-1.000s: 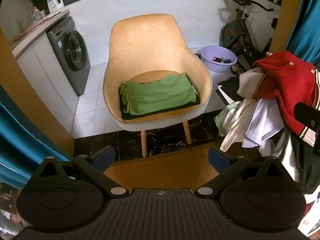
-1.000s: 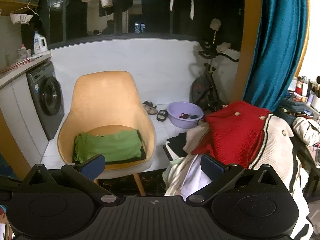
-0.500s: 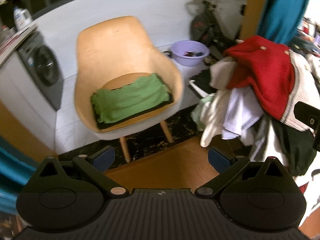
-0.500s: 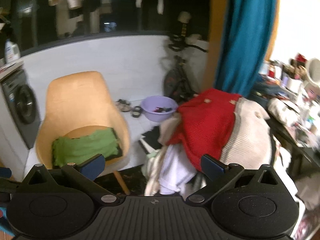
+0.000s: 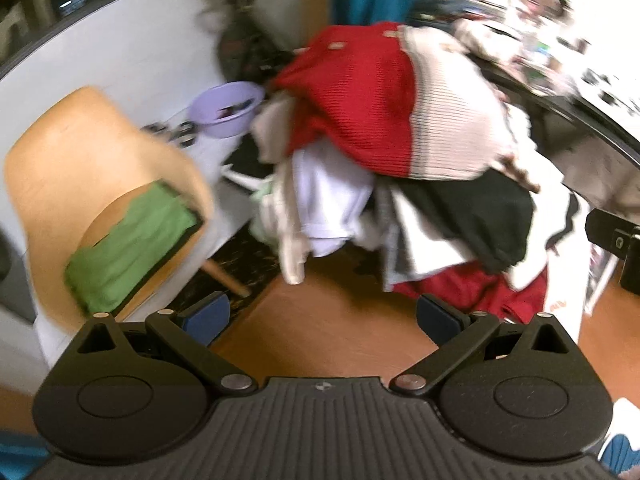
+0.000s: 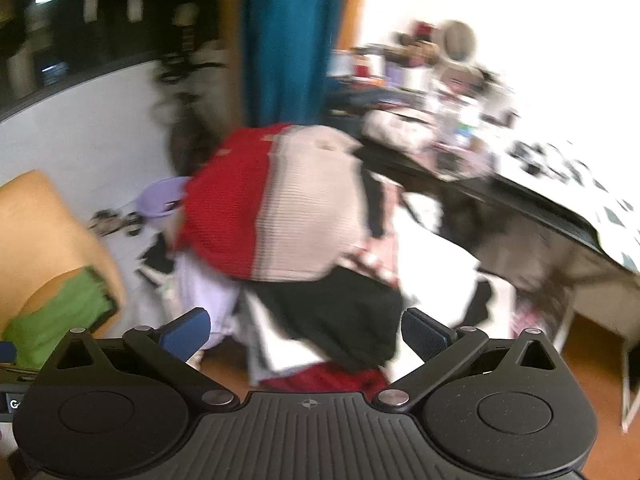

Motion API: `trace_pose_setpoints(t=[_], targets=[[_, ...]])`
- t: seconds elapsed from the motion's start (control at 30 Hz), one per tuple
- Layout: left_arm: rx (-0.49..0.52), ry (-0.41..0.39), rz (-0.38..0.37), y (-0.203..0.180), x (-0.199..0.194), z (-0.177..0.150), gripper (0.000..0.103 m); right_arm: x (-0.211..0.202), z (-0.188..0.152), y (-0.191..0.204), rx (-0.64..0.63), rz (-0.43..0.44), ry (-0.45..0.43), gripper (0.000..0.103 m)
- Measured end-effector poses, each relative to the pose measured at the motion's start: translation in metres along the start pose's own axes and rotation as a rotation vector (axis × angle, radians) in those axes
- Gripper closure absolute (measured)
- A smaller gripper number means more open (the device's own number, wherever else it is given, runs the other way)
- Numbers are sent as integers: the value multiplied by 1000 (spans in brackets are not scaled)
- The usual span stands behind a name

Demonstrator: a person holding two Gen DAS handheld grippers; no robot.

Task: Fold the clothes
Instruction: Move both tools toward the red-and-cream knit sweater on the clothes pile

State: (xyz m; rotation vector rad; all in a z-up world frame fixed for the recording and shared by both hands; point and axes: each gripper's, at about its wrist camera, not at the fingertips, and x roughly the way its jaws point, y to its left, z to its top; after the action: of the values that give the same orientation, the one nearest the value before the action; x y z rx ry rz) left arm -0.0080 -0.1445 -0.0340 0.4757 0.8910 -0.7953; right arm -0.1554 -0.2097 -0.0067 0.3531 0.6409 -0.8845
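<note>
While both views are smeared with blur, the main things read clearly enough. The left gripper (image 5: 322, 316) sits at the bottom of the left wrist view with its blue-padded fingers spread wide apart and nothing between them, only bare orange-brown floor (image 5: 320, 344). The right gripper (image 6: 304, 332) fills the bottom of the right wrist view, its fingers likewise wide apart and empty.

The pile of clothes (image 5: 400, 168) occupies the centre and right of the left view. A red and cream knit sweater (image 5: 384, 96) lies on top, a white garment (image 5: 324, 200) hangs down at the pile's left, a black garment (image 5: 476, 216) bulges out at the right below the knit, and dark red cloth (image 5: 468, 292) shows at the bottom, near the floor. In the right view the same pile stands at centre, above the gap between the fingers.

At the left of the left view stands a tan shell chair (image 5: 80, 160); a folded green garment (image 5: 128, 240) lies on its seat, on top of something dark. Behind the chair, at upper centre-left, a lilac basin (image 5: 224, 112) sits on the pale floor with a few small dark items inside, too blurred to identify. A teal curtain (image 6: 288, 40) hangs at the top of the right view.
</note>
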Motion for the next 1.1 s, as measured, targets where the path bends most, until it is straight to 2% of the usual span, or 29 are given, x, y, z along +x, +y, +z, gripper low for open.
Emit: trace_pose_setpoints(t=[0.17, 0.33, 0.5, 0.63, 0.7, 0.8, 0.93, 1.1], targets=[[80, 12, -57, -32, 6, 7, 1, -8, -14, -42, 95, -104, 15, 1], [132, 32, -87, -60, 14, 13, 1, -8, -22, -69, 143, -162, 38, 1], [166, 53, -96, -85, 24, 21, 1, -1, -25, -89, 171, -188, 57, 1], [194, 35, -113, -105, 29, 31, 1, 9, -24, -111, 207, -184, 62, 1], [196, -19, -131, -110, 26, 40, 1, 16, -22, -125, 217, -173, 50, 1], [165, -105, -114, -114, 23, 61, 1, 28, -16, -146, 218, -163, 19, 1], [120, -134, -108, -117, 32, 95, 1, 45, -1, -178, 218, -146, -29, 1], [124, -167, -74, -123, 42, 133, 1, 76, 26, -214, 205, -132, -84, 1]])
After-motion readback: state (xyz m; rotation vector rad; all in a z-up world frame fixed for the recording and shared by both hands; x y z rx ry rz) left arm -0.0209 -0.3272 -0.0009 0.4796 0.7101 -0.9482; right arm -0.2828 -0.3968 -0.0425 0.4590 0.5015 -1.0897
